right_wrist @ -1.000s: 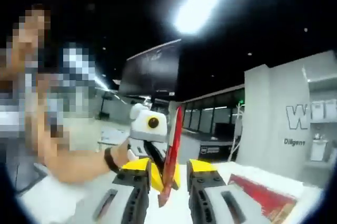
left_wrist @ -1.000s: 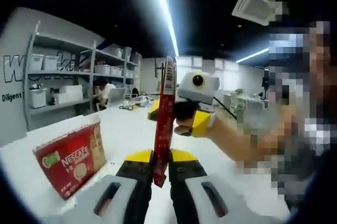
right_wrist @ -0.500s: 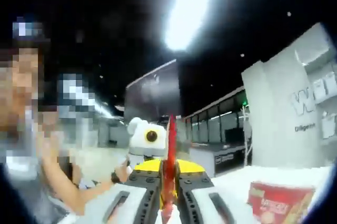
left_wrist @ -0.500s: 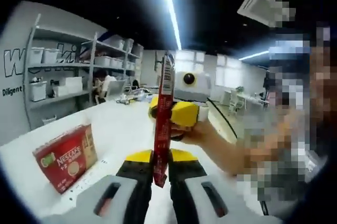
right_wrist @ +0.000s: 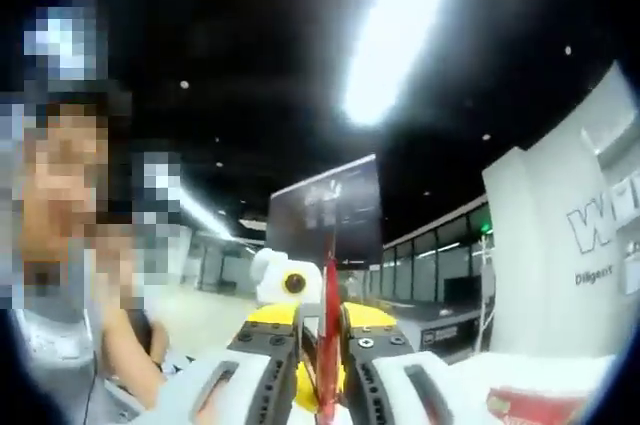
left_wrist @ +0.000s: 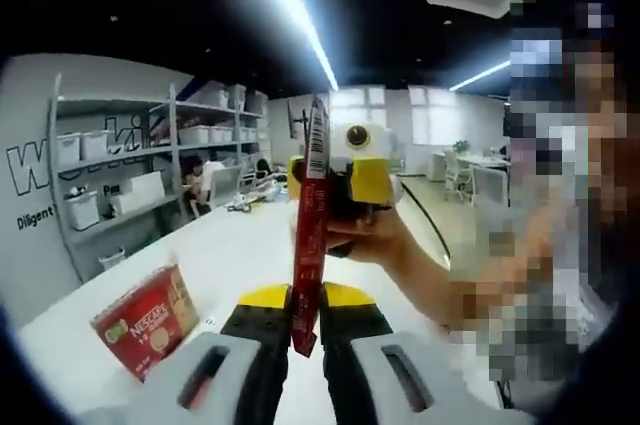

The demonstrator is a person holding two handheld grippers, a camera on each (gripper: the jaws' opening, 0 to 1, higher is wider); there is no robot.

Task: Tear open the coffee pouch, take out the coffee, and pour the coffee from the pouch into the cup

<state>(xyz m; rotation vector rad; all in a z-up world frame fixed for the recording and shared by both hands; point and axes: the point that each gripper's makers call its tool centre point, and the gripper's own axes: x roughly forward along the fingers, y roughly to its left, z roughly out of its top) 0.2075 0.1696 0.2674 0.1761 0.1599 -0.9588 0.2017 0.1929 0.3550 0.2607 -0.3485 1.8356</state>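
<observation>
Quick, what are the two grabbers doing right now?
Left gripper: shut on the coffee pouch.
Right gripper: shut on the same coffee pouch.

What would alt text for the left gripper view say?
The left gripper clamps a thin red coffee pouch upright, while the right gripper, in a person's hand, grips its top. A red Nescafe box sits on the white table.

An open-plan office or lab workspace is showing here. A metal shelving rack (left_wrist: 150, 160) is standing at the far left, carrying white storage boxes (left_wrist: 195, 133) against a white wall with large lettering (left_wrist: 30, 160). Long ceiling strip lights (left_wrist: 290, 5) are glowing overhead. A person (left_wrist: 197, 177) is sitting at a far desk; chairs (left_wrist: 458, 173) are standing by windows at the far right.
</observation>
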